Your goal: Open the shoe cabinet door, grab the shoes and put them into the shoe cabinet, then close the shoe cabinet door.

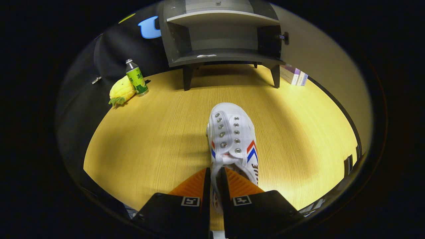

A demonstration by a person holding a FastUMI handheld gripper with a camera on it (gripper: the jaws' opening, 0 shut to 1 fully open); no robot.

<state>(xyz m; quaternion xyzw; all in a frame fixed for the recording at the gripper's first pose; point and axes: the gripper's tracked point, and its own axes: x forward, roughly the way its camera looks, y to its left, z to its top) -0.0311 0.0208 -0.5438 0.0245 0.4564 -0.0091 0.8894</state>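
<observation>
A white canvas shoe with metal eyelets and red and blue stripes points away from me, toe toward the cabinet. My gripper is shut on the shoe's heel-side collar, both fingers pressing a thin strip of its edge between them. The shoe hangs or rests just above the wooden tabletop; I cannot tell if it touches. Beyond it stands the dark grey shoe cabinet on short legs, with its door swung open to the right and its shelves bare apart from a small white scrap.
A green bottle and a yellow plush pineapple sit at the left rear of the table. Several books lie to the right of the cabinet, by a pale wall. Black cloth hangs behind on the left.
</observation>
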